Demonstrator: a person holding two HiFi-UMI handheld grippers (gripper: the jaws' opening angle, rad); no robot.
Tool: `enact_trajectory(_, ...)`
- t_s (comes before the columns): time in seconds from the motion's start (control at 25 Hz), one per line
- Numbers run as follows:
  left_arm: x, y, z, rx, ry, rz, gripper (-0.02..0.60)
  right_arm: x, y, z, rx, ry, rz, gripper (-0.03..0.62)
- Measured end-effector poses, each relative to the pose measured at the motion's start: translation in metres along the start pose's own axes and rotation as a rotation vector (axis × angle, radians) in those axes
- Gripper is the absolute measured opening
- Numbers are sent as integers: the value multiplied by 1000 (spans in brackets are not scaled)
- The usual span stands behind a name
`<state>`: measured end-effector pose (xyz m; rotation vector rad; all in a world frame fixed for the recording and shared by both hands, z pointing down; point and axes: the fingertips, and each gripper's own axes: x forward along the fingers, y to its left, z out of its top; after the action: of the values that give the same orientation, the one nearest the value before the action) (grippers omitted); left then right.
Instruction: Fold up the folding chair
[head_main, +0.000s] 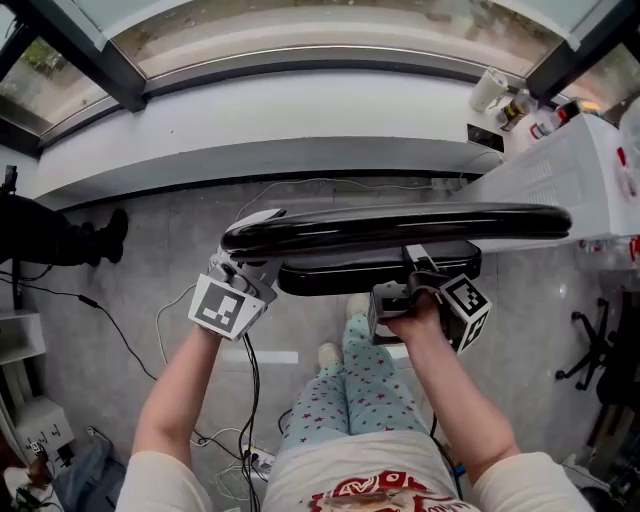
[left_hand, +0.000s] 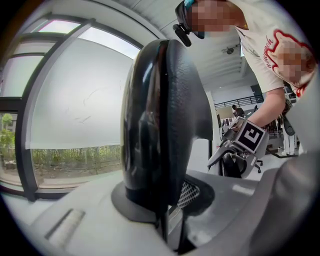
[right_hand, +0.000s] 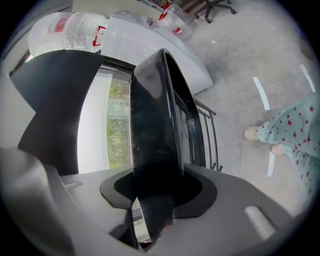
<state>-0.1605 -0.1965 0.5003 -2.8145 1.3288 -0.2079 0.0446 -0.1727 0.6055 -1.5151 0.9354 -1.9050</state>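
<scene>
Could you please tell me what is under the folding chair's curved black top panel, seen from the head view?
Right under the top panel sits a second black panel; below it, grey floor and a light shoe. The floor directly beneath both panels is covered.

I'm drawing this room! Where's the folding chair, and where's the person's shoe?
folding chair (head_main: 400, 224): head view, on the black backrest's top edge.
shoe (right_hand: 252, 133): right gripper view, on its pale upper.

Black folding chair (head_main: 400, 225), nearly folded, upright
</scene>
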Motion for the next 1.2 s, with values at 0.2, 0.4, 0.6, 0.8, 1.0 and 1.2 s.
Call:
enact_trajectory(0.2, 3, 8, 5, 2, -10, -19, 68, 8, 14, -7, 36, 3, 18, 187)
enact_trajectory(0.4, -10, -3, -39, 315, 298, -166, 61, 9, 10, -1, 61, -3, 30, 192)
enact_trajectory(0.6, -66, 1, -66, 223, 491, -204, 221, 9, 8, 0, 47, -14, 15, 190)
enact_trajectory(0.8, -96, 32, 72, 140, 267, -91, 233, 9, 8, -7, 37, -2, 12, 192)
enact_trajectory(1.0, -30, -15, 213, 216, 214, -407, 233, 8, 7, -10, 46, -15, 22, 206)
enact_trajectory(1.2, 26, -91, 148, 426, 774, -859, 253, 13, 10, -11, 35, -11, 1, 200)
